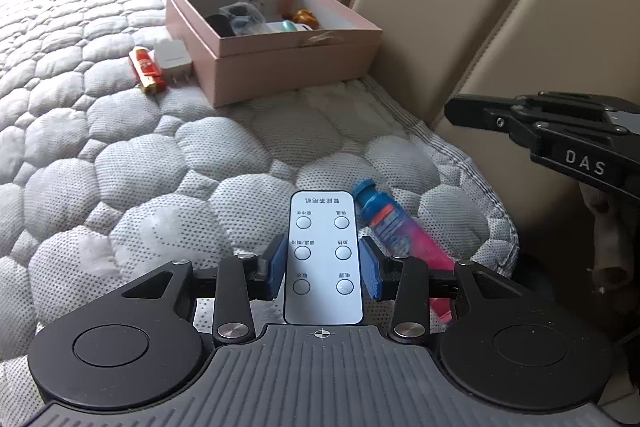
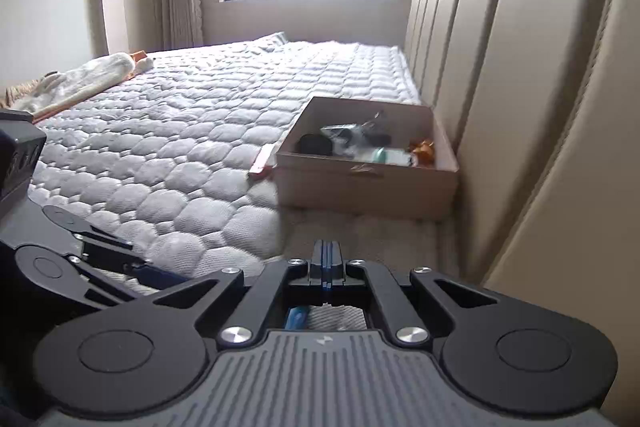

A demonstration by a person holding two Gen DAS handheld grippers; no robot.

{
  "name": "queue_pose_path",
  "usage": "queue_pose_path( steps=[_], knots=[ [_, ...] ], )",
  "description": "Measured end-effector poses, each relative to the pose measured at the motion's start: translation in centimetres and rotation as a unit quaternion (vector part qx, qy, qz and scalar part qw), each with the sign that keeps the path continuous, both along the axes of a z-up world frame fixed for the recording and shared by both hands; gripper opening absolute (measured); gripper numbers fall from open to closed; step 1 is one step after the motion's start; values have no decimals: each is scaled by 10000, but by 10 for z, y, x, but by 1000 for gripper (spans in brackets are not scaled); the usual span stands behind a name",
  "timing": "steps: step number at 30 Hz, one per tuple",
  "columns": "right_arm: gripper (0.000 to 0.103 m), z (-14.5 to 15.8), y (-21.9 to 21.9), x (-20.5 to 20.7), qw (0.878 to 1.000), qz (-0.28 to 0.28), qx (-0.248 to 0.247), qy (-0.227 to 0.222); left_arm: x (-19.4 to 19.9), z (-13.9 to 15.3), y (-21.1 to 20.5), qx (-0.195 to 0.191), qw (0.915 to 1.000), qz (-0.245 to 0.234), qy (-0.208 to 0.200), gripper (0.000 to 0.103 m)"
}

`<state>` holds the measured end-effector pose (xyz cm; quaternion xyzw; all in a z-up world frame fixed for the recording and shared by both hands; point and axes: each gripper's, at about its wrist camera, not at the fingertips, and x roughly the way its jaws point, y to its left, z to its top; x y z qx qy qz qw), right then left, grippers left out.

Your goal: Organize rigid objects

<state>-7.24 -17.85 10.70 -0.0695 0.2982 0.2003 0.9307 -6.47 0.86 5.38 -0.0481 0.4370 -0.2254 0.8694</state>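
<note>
A white remote control point(image 1: 323, 255) with round buttons sits between the blue pads of my left gripper point(image 1: 324, 267), which is shut on its sides. A blue and pink tube point(image 1: 394, 227) lies on the quilted mattress point(image 1: 120, 167) just right of the remote, partly under it. My right gripper point(image 2: 327, 247) is shut with nothing between its pads; it hovers at the right point(image 1: 450, 113), near the headboard. Part of the tube point(image 2: 296, 319) shows beneath it. Farther off stands the open pink box point(image 1: 288, 67) holding several small items.
A red packet point(image 1: 147, 71) and a white charger plug point(image 1: 173, 61) lie beside the box's left wall. The beige padded headboard point(image 1: 440, 7) runs along the right. The mattress edge drops off at the near right. A pale plush toy point(image 2: 80, 83) lies at the far left.
</note>
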Motion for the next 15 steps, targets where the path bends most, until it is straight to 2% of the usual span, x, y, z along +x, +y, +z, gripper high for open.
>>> queue_pose_path(
  steps=[3,6,7,12,15],
  knots=[
    [4,-5,-12,5,9992,2,180,346,-1,-1,0,-32,10000,5,25,43],
    [24,-19,-15,2,9971,74,375,658,2,-5,3,-36,9999,66,75,43],
    [28,-24,-13,1,9971,67,342,684,2,-5,4,-36,9999,80,86,43],
    [28,-54,4,1,9949,40,187,995,0,-4,5,-30,9999,93,92,43],
    [31,-68,12,1,9948,-2,-108,1015,-1,-4,5,-18,9999,86,103,43]
  ],
)
